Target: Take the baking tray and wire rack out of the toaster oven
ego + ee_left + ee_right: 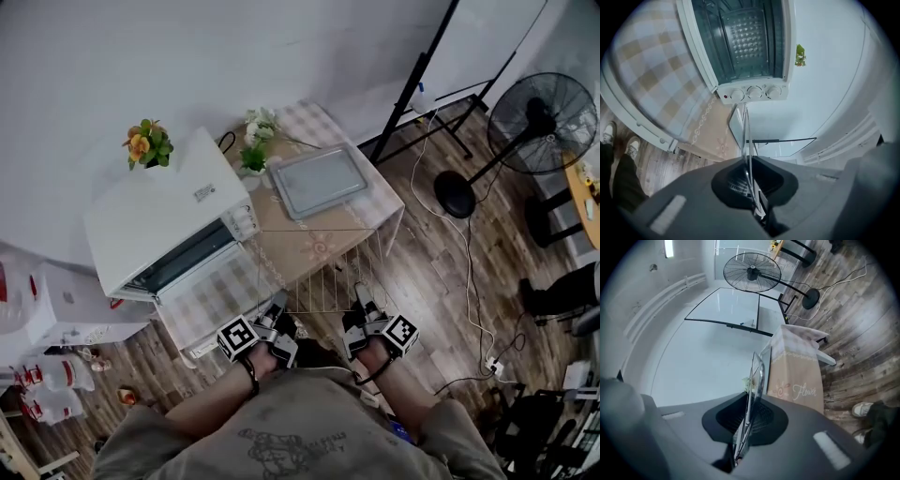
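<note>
The white toaster oven (169, 220) stands on the left of the table with its door (202, 267) hanging open; its cavity (745, 42) looks empty. The grey baking tray (317, 181) lies flat on the tablecloth to the oven's right. I hold the wire rack (328, 267) level over the table's front part. My left gripper (277, 317) is shut on the rack's near left edge and my right gripper (361, 305) is shut on its near right edge. In each gripper view the rack appears edge-on (748, 136) (757, 373), running out from between the closed jaws (750, 177) (746, 423).
Small flower pots (148, 142) (255, 141) sit on top of and beside the oven. A standing fan (534, 127) and a black stand (422, 84) are on the wooden floor to the right, with cables (469, 272) trailing. White containers (56, 370) are at the lower left.
</note>
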Demonstrator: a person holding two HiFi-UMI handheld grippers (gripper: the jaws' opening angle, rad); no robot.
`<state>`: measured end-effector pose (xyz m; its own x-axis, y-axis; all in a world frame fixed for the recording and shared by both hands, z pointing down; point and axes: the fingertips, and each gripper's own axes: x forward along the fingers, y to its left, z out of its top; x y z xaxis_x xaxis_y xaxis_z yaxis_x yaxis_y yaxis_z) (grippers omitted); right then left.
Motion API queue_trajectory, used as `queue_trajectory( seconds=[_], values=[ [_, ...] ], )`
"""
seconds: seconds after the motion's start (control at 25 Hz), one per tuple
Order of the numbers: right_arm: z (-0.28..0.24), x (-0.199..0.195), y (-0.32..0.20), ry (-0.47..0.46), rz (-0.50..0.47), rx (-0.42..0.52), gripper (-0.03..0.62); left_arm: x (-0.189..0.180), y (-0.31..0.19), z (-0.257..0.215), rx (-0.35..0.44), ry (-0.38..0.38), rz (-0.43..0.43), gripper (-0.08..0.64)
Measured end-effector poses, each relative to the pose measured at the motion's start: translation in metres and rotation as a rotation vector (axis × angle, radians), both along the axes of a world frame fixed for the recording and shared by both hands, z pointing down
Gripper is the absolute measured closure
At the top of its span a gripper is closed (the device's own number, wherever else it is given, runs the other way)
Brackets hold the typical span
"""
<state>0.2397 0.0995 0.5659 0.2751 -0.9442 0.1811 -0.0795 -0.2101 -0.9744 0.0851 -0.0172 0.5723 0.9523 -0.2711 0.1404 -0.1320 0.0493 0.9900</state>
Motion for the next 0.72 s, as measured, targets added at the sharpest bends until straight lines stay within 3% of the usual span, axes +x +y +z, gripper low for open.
queue_trajectory(
  seconds=[0.4, 0.72],
  values=[
    [0.036, 0.039, 0.000, 0.026, 0.030, -0.064, 0.562, 0.041, -0.007, 0.032, 0.010, -0.071, 0.048, 0.557],
    [0.076, 0.063, -0.022, -0.002, 0.025, -0.123, 0.563, 0.060, -0.023, 0.061, -0.027, -0.118, 0.006, 0.557]
  ],
)
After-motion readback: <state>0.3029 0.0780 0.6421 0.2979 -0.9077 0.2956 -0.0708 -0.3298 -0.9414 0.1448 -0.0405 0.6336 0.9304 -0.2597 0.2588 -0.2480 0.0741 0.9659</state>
